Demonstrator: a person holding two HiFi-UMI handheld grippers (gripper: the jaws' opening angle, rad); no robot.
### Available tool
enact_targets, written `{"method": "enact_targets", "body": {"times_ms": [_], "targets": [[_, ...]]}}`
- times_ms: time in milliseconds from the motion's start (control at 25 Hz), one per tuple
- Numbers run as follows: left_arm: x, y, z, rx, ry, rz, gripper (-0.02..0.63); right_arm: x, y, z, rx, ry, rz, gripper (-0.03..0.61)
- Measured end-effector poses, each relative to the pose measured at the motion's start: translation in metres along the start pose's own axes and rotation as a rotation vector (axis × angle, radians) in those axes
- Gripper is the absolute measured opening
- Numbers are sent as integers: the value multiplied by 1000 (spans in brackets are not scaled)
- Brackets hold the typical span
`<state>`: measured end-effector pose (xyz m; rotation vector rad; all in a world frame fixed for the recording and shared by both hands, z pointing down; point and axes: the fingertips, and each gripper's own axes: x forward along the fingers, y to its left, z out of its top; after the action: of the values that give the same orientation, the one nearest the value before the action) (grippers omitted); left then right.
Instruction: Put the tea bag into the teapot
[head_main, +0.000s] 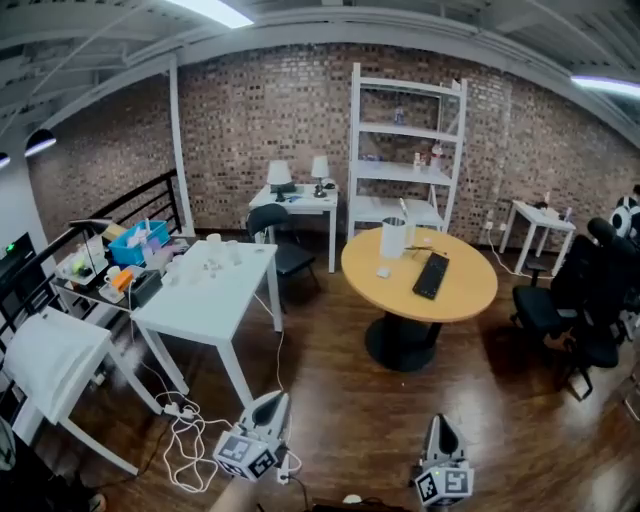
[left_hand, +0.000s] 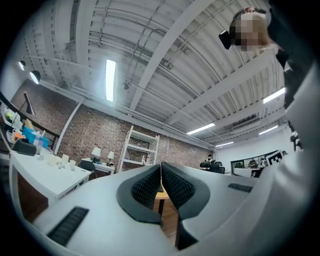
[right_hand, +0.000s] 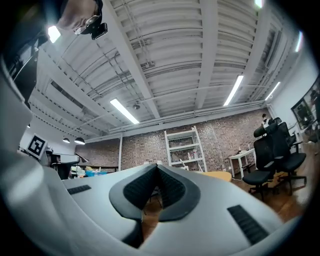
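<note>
Status: task not begun. You stand well back from both tables, with left gripper (head_main: 272, 405) and right gripper (head_main: 441, 428) held low over the floor (head_main: 340, 400). Both claws are closed, pads together, nothing between them. Neither tea bag nor teapot can be picked out. Small white items (head_main: 215, 258) sit on the white table (head_main: 220, 297), and a white jug (head_main: 393, 238) stands on the round table (head_main: 460, 290), but none is clear enough to name as either. Judgement: approach step. Next move calls for walking up to the tables, locating the tea bag, and opening one claw before you reach.
</note>
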<state>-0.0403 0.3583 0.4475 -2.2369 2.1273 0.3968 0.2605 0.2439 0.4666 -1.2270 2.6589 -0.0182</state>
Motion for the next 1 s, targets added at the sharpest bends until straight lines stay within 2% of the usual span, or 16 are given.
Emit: {"method": "enact_targets", "body": {"times_ms": [200, 360, 600, 760, 1000], "targets": [[121, -10, -7, 20, -21, -27, 0, 94, -64, -2, -14, 35, 29, 5], [186, 13, -34, 27, -1, -22, 0, 167, -89, -39, -37, 59, 53, 5], [293, 90, -66, -10, -16, -47, 0, 287, -90, -73, -74, 88, 73, 6], [361, 136, -60, 3, -38, -71, 0, 375, -100, -84, -67, 115, 70, 6], [447, 224, -62, -13, -19, -92, 0, 500, -90, -97, -72, 100, 72, 6]]}}
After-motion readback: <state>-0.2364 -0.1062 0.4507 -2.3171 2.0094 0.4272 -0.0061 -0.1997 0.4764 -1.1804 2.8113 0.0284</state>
